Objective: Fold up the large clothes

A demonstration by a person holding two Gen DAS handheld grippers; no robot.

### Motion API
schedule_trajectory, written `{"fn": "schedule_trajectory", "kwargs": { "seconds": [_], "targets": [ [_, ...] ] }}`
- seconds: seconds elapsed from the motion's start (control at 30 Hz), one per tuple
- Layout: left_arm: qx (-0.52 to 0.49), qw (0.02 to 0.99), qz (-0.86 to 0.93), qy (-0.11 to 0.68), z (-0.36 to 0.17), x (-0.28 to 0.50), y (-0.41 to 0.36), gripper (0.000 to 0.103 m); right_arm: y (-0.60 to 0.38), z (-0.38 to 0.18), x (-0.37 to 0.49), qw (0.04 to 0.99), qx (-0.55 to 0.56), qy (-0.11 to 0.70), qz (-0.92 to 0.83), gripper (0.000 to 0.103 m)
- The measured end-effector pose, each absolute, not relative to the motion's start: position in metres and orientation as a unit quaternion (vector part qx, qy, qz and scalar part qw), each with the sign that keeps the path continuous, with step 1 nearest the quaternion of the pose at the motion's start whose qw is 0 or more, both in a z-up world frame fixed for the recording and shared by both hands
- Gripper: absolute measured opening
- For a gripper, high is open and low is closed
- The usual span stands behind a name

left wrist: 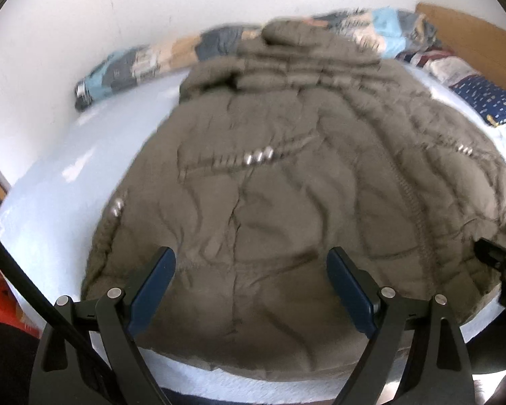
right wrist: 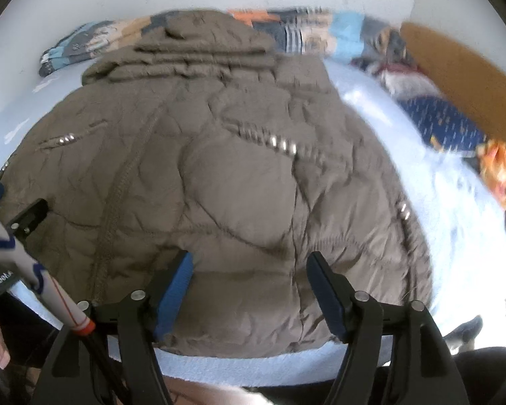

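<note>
A large olive-brown quilted puffer jacket (left wrist: 286, 185) lies spread flat on a pale blue bed (left wrist: 67, 185), hood toward the wall, hem toward me. It also fills the right wrist view (right wrist: 219, 175). My left gripper (left wrist: 251, 263) is open and empty, hovering above the hem on the jacket's left half. My right gripper (right wrist: 249, 266) is open and empty, above the hem on the right half. The right gripper's body shows at the right edge of the left wrist view (left wrist: 499, 263).
A rolled patchwork blanket (left wrist: 135, 64) lies along the white wall behind the hood. A navy patterned pillow (right wrist: 445, 121) and an orange item (right wrist: 499, 172) lie at the right, by a brown headboard (right wrist: 462, 64). The bed's near edge (right wrist: 253, 368) is just below the hem.
</note>
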State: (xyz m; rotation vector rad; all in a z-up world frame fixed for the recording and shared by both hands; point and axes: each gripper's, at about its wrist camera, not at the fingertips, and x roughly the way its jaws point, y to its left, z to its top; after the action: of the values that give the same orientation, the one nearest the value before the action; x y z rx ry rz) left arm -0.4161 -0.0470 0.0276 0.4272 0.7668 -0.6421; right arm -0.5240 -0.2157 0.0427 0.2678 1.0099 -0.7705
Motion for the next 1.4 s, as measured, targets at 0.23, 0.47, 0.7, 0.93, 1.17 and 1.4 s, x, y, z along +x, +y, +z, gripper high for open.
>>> {"fn": "schedule_trajectory", "kwargs": {
  "seconds": [0.23, 0.47, 0.7, 0.93, 1.17, 1.4],
  "targets": [
    [0.174, 0.864, -0.295, 0.369, 0.039, -0.404, -0.035, 0.091, -0.223, 0.051, -0.533, 0.804, 0.152, 0.452, -0.356, 0.076],
    [0.154, 0.882, -0.28, 0.345, 0.065, -0.388, -0.015, 0.091, -0.248, 0.076, -0.55, 0.808, 0.168, 0.412, -0.386, 0.076],
    [0.138, 0.891, -0.256, 0.347, 0.075, -0.367, 0.001, 0.091, -0.291, 0.086, -0.591, 0.784, 0.209, 0.382, -0.443, 0.076],
    [0.11, 0.898, -0.217, 0.367, 0.081, -0.332, 0.028, 0.091, -0.33, 0.081, -0.634, 0.76, 0.278, 0.364, -0.461, 0.076],
    [0.033, 0.887, -0.185, 0.423, 0.069, -0.298, 0.063, 0.09, -0.352, 0.06, -0.656, 0.742, 0.352, 0.355, -0.446, 0.077],
    [-0.038, 0.862, -0.175, 0.474, 0.047, -0.284, 0.085, 0.09, -0.358, 0.043, -0.662, 0.732, 0.409, 0.345, -0.421, 0.077]
  ]
}}
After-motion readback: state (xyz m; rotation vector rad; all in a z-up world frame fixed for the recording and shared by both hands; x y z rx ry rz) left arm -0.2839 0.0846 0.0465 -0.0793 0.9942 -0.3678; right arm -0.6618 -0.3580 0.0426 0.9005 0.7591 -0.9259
